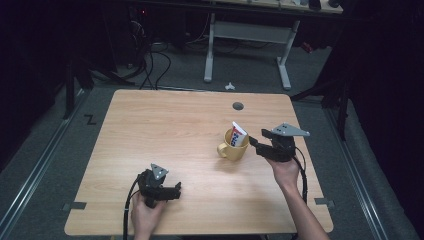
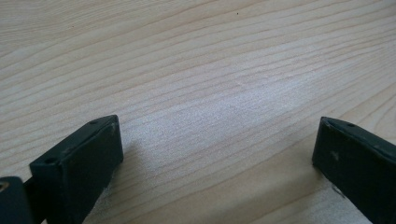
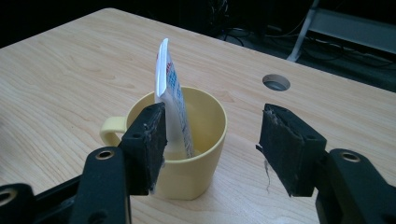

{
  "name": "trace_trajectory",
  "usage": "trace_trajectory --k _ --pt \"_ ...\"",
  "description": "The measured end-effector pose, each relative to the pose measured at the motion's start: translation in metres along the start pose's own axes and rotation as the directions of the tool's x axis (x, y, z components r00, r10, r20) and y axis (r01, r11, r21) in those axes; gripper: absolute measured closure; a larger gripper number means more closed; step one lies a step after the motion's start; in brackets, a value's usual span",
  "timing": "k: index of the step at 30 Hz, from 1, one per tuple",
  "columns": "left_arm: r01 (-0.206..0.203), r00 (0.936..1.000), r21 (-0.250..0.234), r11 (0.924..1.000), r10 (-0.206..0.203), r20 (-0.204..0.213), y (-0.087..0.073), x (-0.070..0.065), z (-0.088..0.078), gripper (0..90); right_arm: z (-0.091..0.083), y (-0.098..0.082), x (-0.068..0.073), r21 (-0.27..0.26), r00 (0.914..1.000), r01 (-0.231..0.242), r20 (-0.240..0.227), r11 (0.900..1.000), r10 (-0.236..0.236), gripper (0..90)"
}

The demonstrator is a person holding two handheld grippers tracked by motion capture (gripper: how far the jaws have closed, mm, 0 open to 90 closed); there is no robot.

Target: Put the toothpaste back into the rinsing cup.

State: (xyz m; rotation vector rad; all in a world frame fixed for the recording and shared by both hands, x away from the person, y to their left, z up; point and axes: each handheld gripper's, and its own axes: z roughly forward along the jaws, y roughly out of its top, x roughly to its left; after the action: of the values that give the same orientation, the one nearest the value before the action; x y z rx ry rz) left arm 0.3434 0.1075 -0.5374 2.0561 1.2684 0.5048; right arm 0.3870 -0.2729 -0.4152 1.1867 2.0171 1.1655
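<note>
Looking at it: tube already parked in mug
Toothpaste tube [image 3: 172, 100]: upright, leaning inside yellow mug [image 1: 233, 145] on the surface [image 1: 165, 130]
Right hand-held gripper [image 3: 212, 140]: jaws apart, empty, just beside the mug
Left hand-held gripper [image 2: 215, 154]: spread, resting low
Tip: back away straight, don't clip the rim

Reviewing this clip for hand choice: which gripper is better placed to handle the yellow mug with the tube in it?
Right. The right gripper sits beside the yellow mug holding the tube, jaws open. The left gripper rests farther off, over bare table.

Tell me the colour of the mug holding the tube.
Yellow: the mug shows best in the right gripper view, with the white tube standing inside.
</note>
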Motion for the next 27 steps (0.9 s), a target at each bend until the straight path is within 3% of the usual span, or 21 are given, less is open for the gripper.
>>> trace_trajectory --k 27 --pt "0.0 1.0 0.0 1.0 0.0 0.001 0.0 0.0 0.0 2.0 -0.002 -0.012 -0.006 0.009 0.9992 -0.041 -0.002 0.999 0.041 41.3"
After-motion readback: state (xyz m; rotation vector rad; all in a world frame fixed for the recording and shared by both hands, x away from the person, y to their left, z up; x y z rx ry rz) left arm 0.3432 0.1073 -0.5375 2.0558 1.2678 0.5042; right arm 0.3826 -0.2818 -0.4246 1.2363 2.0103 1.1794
